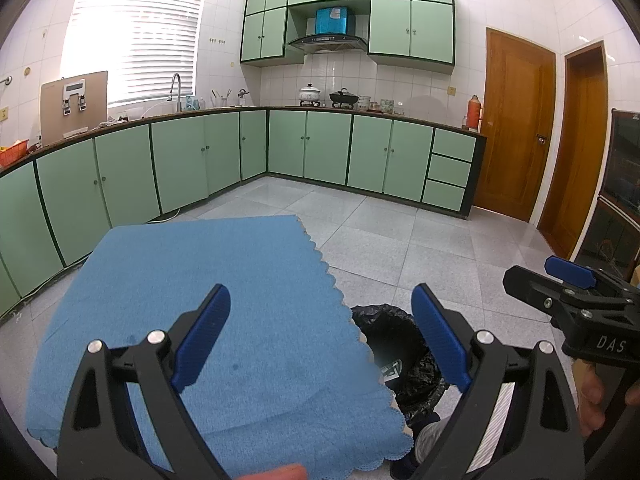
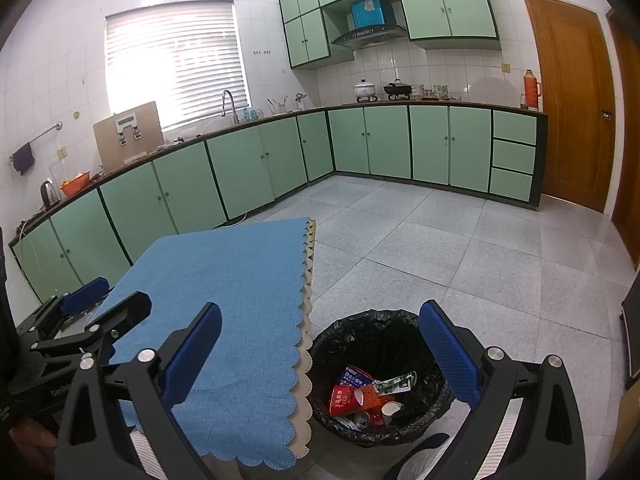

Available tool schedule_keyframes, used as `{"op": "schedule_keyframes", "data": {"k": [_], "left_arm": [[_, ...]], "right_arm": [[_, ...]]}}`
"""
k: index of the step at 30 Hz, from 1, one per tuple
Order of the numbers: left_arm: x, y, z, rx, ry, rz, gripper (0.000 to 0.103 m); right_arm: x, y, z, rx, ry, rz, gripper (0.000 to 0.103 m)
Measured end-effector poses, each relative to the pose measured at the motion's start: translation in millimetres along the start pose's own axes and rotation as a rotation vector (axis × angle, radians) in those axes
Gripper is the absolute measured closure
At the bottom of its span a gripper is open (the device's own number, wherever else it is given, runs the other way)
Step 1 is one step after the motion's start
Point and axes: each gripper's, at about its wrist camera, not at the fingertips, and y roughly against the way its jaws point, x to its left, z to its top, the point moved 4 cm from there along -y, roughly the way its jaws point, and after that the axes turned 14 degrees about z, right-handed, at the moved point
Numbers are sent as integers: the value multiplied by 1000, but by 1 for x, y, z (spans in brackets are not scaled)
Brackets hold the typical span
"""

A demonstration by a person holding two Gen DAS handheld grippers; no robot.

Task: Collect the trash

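Observation:
A trash bin lined with a black bag (image 2: 376, 336) stands on the floor beside the table; it also shows in the left wrist view (image 1: 396, 344). Red cartons, a can and crumpled wrappers (image 2: 360, 396) lie inside it. My right gripper (image 2: 324, 354) is open and empty, held above the bin. My left gripper (image 1: 324, 340) is open and empty, above the right edge of the blue tablecloth (image 1: 208, 312). The right gripper shows at the right of the left wrist view (image 1: 572, 280), and the left gripper at the left of the right wrist view (image 2: 100, 300).
The blue scalloped cloth covers the table (image 2: 240, 300). Green base cabinets (image 1: 208, 160) run along the left and far walls. Wooden doors (image 1: 516, 128) stand at the right. The grey tiled floor (image 2: 460, 248) spreads beyond the bin. A shoe (image 1: 430, 436) is near the bin.

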Motion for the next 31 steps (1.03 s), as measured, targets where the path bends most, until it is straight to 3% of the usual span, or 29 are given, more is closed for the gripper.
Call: {"op": "schedule_keyframes", "data": {"k": [31], "left_arm": [[-1, -6, -7, 21, 14, 5, 14]], "right_arm": [[-4, -4, 0, 5, -5, -3, 6]]}}
